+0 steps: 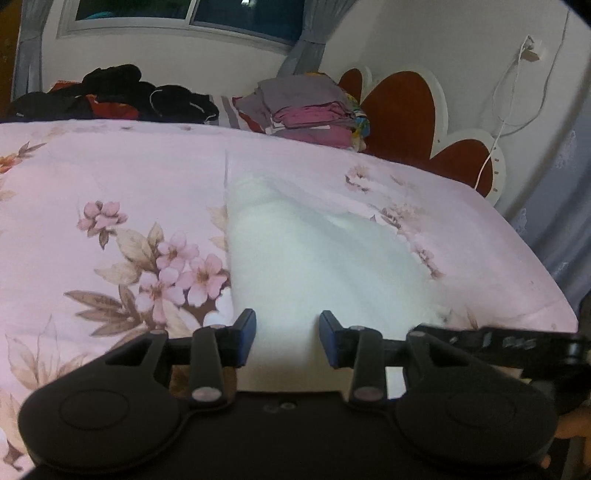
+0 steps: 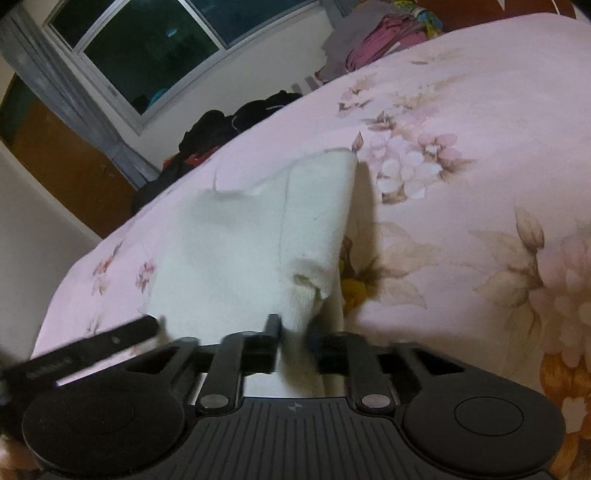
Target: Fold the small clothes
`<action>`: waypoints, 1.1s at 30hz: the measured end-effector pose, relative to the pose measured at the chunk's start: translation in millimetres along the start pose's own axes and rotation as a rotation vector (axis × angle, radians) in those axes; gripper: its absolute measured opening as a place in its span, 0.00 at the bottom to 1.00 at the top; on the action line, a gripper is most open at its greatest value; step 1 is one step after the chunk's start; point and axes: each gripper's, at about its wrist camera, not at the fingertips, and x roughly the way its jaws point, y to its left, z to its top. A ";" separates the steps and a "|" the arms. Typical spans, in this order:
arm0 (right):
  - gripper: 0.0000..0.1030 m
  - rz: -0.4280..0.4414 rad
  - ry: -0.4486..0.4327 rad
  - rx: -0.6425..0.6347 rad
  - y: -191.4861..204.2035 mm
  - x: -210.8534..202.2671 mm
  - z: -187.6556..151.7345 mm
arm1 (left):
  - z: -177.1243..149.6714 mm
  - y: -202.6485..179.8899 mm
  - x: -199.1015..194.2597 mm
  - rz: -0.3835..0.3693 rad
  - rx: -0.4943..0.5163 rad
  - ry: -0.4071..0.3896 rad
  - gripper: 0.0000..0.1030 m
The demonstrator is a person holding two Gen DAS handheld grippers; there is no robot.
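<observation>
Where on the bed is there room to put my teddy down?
The flowered bedspread is bare left of the white cloth, and also between the cloth and the folded stack. It is crowded along the far edge, with the dark clothes pile and that stack.

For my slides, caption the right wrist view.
Right gripper pinches a white garment on the floral bedspread.

We count one white garment [image 1: 314,258] on one pink floral bedspread [image 1: 110,177]. Beyond the bedspread's far edge we see one stack of folded clothes [image 1: 310,107] and one heap of dark clothes [image 1: 122,92]. One window [image 1: 192,14] sits above them. Two grippers: left gripper [image 1: 287,339], right gripper [image 2: 295,343].
</observation>
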 end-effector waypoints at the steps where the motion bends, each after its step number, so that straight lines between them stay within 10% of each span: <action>1: 0.53 -0.003 -0.021 -0.001 0.4 -6.2 2.5 | 2.6 0.3 -0.1 -0.002 -0.001 -0.004 0.36; 16: 0.56 -0.031 -0.064 0.188 -20.1 48.5 76.8 | 53.5 11.6 57.2 0.042 -0.068 -0.026 0.39; 19: 0.21 -0.061 -0.062 0.124 -11.5 62.8 81.0 | 51.9 14.7 72.5 0.097 -0.050 -0.002 0.43; 23: 0.14 -0.196 -0.084 -0.152 7.4 76.7 72.2 | 44.5 23.4 75.7 0.089 -0.092 0.000 0.52; 33: 0.15 -0.146 -0.182 -0.128 12.5 55.2 88.9 | 67.7 20.6 82.6 0.064 -0.132 -0.056 0.49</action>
